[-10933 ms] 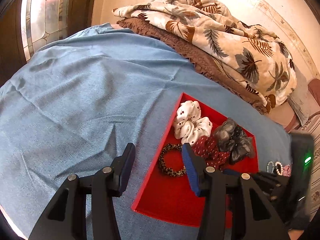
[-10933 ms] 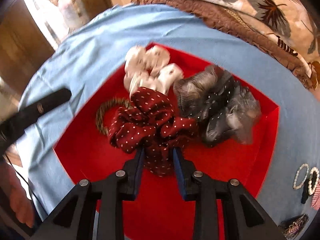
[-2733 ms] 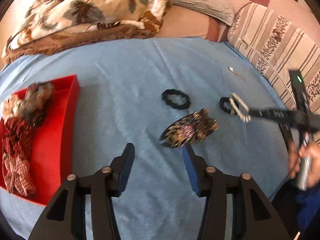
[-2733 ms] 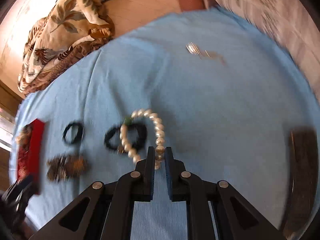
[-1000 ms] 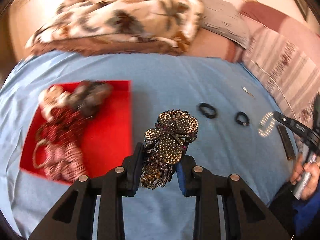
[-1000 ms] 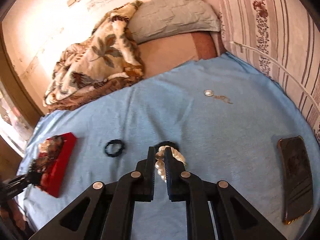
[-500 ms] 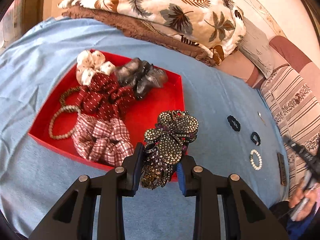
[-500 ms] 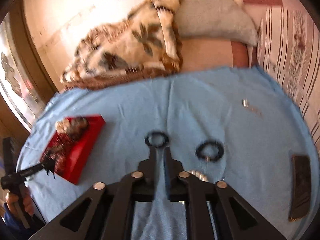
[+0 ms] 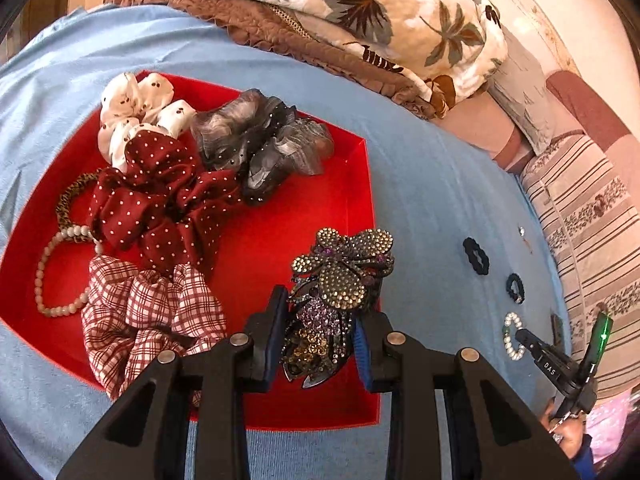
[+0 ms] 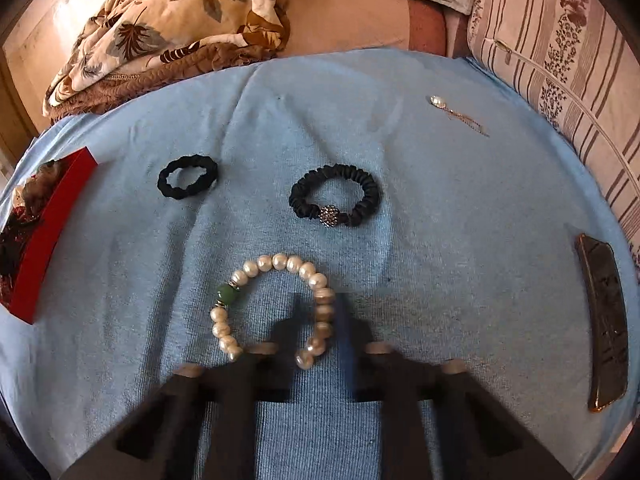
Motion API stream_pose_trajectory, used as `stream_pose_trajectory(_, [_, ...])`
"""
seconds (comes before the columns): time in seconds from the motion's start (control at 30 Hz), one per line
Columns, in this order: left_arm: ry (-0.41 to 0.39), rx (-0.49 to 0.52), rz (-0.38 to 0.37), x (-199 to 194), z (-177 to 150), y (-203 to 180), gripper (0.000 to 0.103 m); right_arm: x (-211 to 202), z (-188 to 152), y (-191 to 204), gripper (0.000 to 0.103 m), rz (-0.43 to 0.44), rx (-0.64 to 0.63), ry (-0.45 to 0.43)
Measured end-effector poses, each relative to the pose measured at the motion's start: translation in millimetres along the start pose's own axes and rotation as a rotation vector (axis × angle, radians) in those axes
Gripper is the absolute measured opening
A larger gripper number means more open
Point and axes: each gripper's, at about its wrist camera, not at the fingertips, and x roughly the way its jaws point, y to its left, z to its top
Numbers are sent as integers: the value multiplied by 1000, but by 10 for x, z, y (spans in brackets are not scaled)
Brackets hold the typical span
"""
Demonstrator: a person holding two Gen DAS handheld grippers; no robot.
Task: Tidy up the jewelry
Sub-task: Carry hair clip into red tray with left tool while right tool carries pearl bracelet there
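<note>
We start with the blue cloth (image 9: 420, 184) spread over the bed; it lies as it did before. On it sits the red tray (image 9: 366, 200), which fills far more of the left wrist view than it did a second ago, when we saw it smaller and off to the left.

The left gripper (image 9: 320, 308) is clenched on the rhinestone hair clip (image 9: 340, 276), as it was a second ago. The clip stands upright between the pads, above the tray's near right corner and clear of its floor. The scrunchies (image 9: 160, 200) inside the tray have not shifted.

The right gripper (image 10: 320, 300) is well to the right of the tray, low over the cloth and blurred. Its jaws are closing, with one side of the pearl bracelet (image 10: 280, 261) between them. As far as the blur lets us judge, the pads meet the beads. A second ago we saw this gripper holding the bracelet up off the cloth. Half a second ago the bracelet lay free beside the fingers. Now it rests flat on the cloth, well apart from the tray, with the fingers around its strand again.

Between the bracelet and the tray's far side lie two black hair ties (image 10: 188, 177), unmoved.
</note>
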Motion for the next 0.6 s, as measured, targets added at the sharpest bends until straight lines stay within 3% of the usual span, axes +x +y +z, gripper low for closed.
stream_pose_trajectory(0.27, [-18,-28,-21,-113,-45,96,29,-429,257,321,11,103,7,-85])
stream_pose_trajectory(0.6, [-21,-97,-10,-157,21,286,29,-830,811,1359,11,256,-133,-147])
